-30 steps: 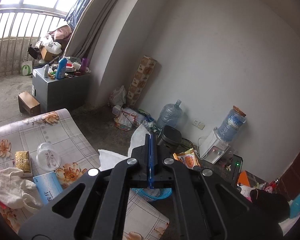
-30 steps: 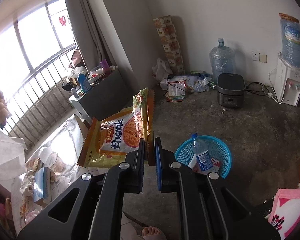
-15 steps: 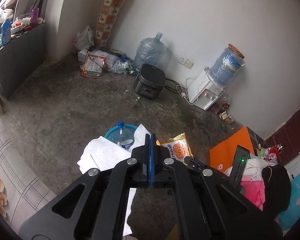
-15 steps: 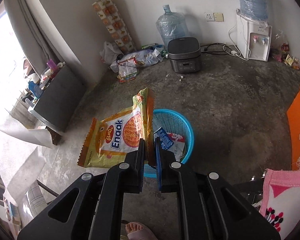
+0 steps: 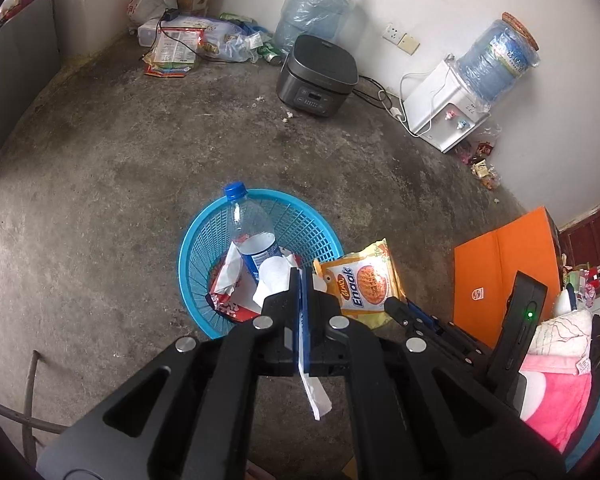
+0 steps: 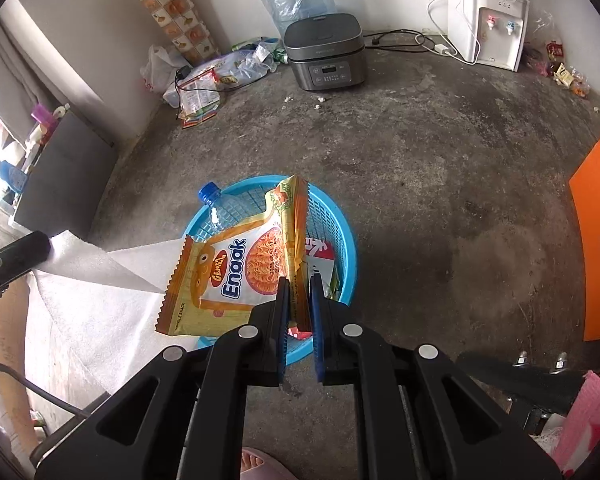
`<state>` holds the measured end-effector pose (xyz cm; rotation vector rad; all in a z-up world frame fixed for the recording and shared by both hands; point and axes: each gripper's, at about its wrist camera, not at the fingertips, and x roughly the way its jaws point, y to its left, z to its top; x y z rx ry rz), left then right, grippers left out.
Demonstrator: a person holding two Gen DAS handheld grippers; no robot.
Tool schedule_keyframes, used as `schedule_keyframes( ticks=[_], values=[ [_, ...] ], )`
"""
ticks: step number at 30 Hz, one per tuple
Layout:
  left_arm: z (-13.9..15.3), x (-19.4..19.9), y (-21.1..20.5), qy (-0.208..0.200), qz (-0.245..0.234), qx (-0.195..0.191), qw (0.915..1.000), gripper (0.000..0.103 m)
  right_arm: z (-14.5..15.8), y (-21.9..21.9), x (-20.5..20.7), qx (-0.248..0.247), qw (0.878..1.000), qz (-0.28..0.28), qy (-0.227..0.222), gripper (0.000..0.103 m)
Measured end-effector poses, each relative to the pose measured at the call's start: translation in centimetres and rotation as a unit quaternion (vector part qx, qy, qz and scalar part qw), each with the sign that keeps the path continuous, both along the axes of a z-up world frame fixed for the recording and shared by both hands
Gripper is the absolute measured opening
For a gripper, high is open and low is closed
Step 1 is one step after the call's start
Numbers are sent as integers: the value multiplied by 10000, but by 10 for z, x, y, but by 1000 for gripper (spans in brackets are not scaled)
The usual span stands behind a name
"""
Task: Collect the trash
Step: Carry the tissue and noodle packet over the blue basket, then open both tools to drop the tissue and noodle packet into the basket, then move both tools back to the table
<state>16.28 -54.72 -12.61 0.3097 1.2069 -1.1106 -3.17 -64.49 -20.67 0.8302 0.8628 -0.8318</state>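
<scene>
A blue plastic basket [image 5: 204, 240] stands on the concrete floor and holds a clear water bottle [image 5: 248, 232] and a red-and-white wrapper [image 5: 228, 300]. My left gripper [image 5: 303, 280] is shut on a white tissue [image 5: 276, 276], just above the basket's near rim. My right gripper [image 6: 299, 284] is shut on an orange Enaak snack bag [image 6: 228, 276] and holds it over the basket [image 6: 340, 232]. The bag also shows in the left wrist view [image 5: 364, 284]. The tissue [image 6: 100, 276] hangs wide at the left of the right wrist view.
A dark rice cooker [image 5: 318, 76], a water jug [image 5: 314, 10] and a white dispenser [image 5: 444, 116] stand along the far wall. Loose bags and wrappers [image 5: 176, 52] lie in the corner. An orange folder [image 5: 504, 272] is at the right. A grey cabinet [image 6: 60, 176] stands at the left.
Both grippers have swung from the table toward the floor and come down over the blue basket, still holding the tissue and the snack bag.
</scene>
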Motion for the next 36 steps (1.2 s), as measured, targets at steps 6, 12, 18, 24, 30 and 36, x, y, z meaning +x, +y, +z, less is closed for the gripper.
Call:
schedule_keyframes(
  ticks=[6, 12, 18, 24, 30, 36],
  values=[
    [-24, 14, -11, -1, 293, 145, 9995, 42, -53, -22, 25, 505, 9979, 64, 412, 33],
    [14, 12, 4, -471, 240, -139, 9985, 49, -46, -13, 19, 501, 9986, 27, 135, 34],
    [79, 8, 48, -680, 431, -750, 9939, 57, -18, 0, 7, 373, 9991, -45, -194, 34],
    [145, 0, 121, -1103, 688, -1328, 9826, 72, 25, 20, -3, 34, 9982, 81, -598, 34],
    [204, -9, 215, -1657, 1200, -1755, 9630, 84, 79, 49, -7, -508, 9937, 365, -931, 34],
    [242, -17, 318, -2067, 1980, -2023, 9365, 90, 135, 85, -4, -1140, 9831, 732, -1229, 44]
  ],
)
